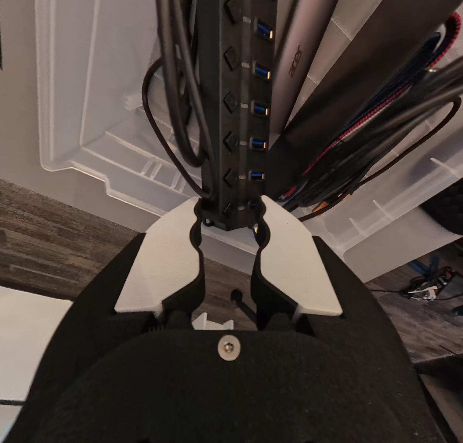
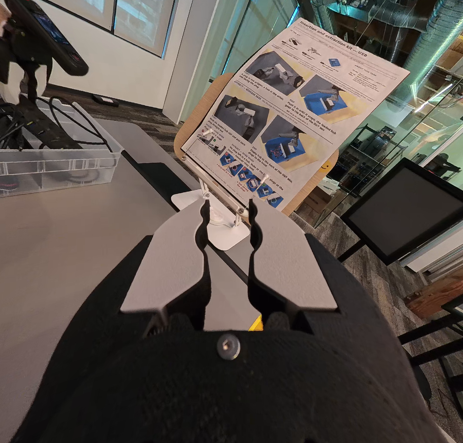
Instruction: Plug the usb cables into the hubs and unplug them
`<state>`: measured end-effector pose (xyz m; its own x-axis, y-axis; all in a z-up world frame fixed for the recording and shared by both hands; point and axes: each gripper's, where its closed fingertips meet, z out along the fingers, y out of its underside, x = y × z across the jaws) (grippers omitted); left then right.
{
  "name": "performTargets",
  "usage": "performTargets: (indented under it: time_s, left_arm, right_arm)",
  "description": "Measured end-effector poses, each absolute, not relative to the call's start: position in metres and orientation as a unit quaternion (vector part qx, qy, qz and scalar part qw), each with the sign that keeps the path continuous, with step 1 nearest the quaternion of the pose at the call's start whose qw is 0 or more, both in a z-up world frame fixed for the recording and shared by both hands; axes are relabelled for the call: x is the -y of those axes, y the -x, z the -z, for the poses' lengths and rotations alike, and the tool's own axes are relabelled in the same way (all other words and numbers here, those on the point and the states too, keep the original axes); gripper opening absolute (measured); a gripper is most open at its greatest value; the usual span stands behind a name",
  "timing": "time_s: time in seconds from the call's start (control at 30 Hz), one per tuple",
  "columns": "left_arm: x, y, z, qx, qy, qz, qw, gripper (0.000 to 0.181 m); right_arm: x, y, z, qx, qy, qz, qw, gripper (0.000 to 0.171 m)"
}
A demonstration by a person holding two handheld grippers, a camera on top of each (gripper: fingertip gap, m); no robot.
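Grey tabletop [image 2: 62, 230] in an office space with glass partitions and patterned carpet; wood-look flooring shows under the left wrist view.

Left gripper [image 1: 229, 211]: fingers closed on the near end of a long black USB hub [image 1: 235, 120]. Hub extends straight away from the camera, a row of blue ports and square buttons along its upper face. Its own black cable [image 1: 180, 120] loops beside it on the left, leaving from the gripped end. Hub hangs over a clear plastic bin [image 1: 130, 155]. Just right of the hub, inside the bin: a grey slab-shaped device [image 1: 295, 62], then a bundle of cables [image 1: 370, 135], black with one red-and-black braided, loosely piled. Whether any plug sits in a hub port cannot be told; the visible ports look empty.

Right gripper [image 2: 228, 205]: fingers apart, nothing between them, held above the table edge and well apart from the bin. Just beyond the fingertips, a white stand [image 2: 225, 233] on the table carries a printed instruction sheet [image 2: 295, 120] backed by a tan board, tilted. Far left in this view, the clear bin [image 2: 75, 165] rests on the table with the black hub [image 2: 47, 128] angled up out of it, the left gripper [image 2: 30, 55] above it. Right background: a dark screen [image 2: 406, 213] on a black frame.
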<state>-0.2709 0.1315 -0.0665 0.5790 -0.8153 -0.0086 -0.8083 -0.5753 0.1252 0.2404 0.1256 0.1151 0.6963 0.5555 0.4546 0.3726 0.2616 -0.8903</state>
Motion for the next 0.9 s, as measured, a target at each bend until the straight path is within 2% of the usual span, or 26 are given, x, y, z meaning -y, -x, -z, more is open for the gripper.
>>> performTargets:
  time_s: [0.07, 0.1, 0.13, 0.37, 0.53, 0.77, 0.9]
  left_arm:
    - [-0.134, 0.271, 0.07, 0.456, -0.887, 0.034, 0.06, 0.038]
    - [-0.136, 0.272, 0.071, 0.463, -0.884, 0.041, 0.06, 0.027]
    - [-0.135, 0.271, 0.072, 0.468, -0.881, 0.039, 0.066, 0.025]
    - [-0.136, 0.27, 0.064, 0.476, -0.875, 0.065, 0.066, 0.024]
    - [-0.136, 0.268, 0.037, 0.493, -0.857, 0.127, 0.077, 0.024]
    - [-0.13, 0.265, -0.019, 0.523, -0.798, 0.264, 0.143, 0.024]
    - [-0.127, 0.247, -0.052, 0.53, -0.781, 0.297, 0.144, 0.024]
  right_arm:
    - [-0.126, -0.241, -0.115, 0.384, 0.604, -0.063, 0.695, 0.031]
    - [-0.127, -0.241, -0.115, 0.384, 0.605, -0.063, 0.695, 0.031]
    - [-0.127, -0.241, -0.114, 0.384, 0.605, -0.063, 0.695, 0.031]
    - [-0.129, -0.239, -0.111, 0.385, 0.607, -0.068, 0.692, 0.031]
    - [-0.13, -0.23, -0.105, 0.395, 0.608, -0.071, 0.685, 0.031]
    - [-0.127, -0.209, -0.093, 0.417, 0.608, -0.086, 0.67, 0.031]
    - [-0.124, -0.192, -0.084, 0.436, 0.606, -0.099, 0.658, 0.031]
